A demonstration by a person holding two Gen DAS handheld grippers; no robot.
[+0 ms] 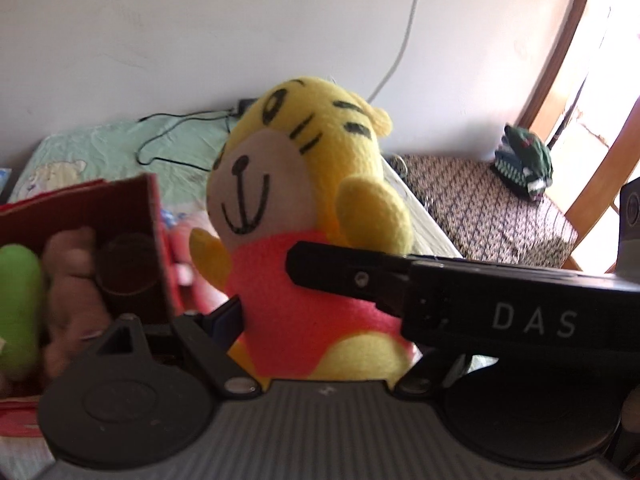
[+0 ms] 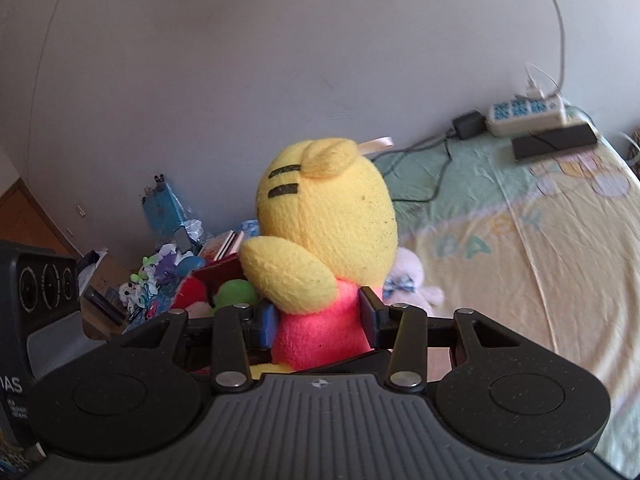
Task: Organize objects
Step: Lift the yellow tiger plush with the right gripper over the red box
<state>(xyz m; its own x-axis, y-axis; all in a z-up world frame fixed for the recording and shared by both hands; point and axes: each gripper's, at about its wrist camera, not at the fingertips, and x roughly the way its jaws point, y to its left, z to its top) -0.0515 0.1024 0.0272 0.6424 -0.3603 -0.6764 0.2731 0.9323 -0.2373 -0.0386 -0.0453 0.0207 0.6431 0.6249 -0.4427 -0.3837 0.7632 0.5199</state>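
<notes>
Both the left gripper and right gripper squeezed the tiger toy, held up at twelve o'clock above the bed, and a loose squeeze could drop it.

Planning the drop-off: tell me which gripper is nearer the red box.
Left. The left gripper has the red box close at its side; the right gripper sees it farther off, beyond the tiger plush both hold.
</notes>
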